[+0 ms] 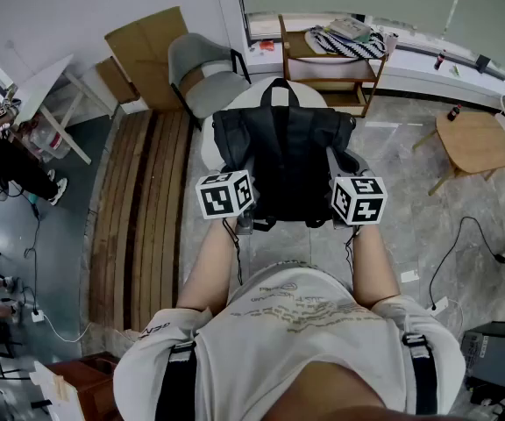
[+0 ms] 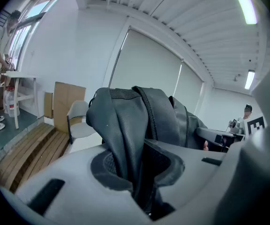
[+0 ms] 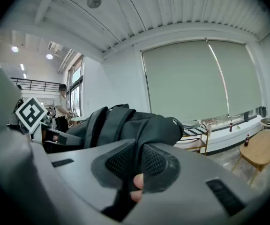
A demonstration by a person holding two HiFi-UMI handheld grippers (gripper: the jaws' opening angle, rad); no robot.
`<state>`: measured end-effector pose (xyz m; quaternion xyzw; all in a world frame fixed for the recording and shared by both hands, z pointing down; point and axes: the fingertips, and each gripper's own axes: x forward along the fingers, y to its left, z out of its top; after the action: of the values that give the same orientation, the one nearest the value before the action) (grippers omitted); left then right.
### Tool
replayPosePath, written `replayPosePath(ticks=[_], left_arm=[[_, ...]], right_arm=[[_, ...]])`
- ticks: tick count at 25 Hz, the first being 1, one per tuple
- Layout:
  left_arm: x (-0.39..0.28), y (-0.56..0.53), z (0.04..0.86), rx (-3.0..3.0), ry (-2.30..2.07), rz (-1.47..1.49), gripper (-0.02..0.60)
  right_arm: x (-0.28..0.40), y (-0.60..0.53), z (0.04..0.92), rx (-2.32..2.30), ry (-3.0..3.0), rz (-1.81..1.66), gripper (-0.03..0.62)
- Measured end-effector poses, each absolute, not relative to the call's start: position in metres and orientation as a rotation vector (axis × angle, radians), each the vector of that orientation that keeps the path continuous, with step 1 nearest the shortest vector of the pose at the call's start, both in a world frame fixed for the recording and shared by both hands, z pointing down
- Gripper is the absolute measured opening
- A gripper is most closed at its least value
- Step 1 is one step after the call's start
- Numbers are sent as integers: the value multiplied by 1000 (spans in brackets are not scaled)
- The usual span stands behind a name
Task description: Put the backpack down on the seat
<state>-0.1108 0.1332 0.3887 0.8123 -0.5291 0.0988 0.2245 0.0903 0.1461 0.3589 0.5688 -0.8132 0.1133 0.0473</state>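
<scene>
You are carrying the backpack (image 1: 283, 152) in both tools and are bringing it over the white round seat (image 1: 210, 147). I cannot tell whether its base is resting there yet. Your left gripper (image 2: 139, 172) is clamping a thick fold of the bag's black fabric, and your right gripper (image 3: 136, 163) is pinching a thinner fold on the other side. By my reckoning, the next move is lowering it squarely until the seat is taking the weight, then letting go on both sides. The bag is closed, so its contents are not showing. Beyond it, the wooden shelf (image 1: 284, 42) is holding a striped cloth (image 1: 351, 44).
</scene>
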Motion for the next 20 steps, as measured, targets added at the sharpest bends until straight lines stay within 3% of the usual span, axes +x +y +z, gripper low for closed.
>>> replayPosePath(ticks=[20], left_arm=[[-69,126,396,2213,-1474,270,71]], right_arm=[[130,133,365,1717,-2540,392,43]])
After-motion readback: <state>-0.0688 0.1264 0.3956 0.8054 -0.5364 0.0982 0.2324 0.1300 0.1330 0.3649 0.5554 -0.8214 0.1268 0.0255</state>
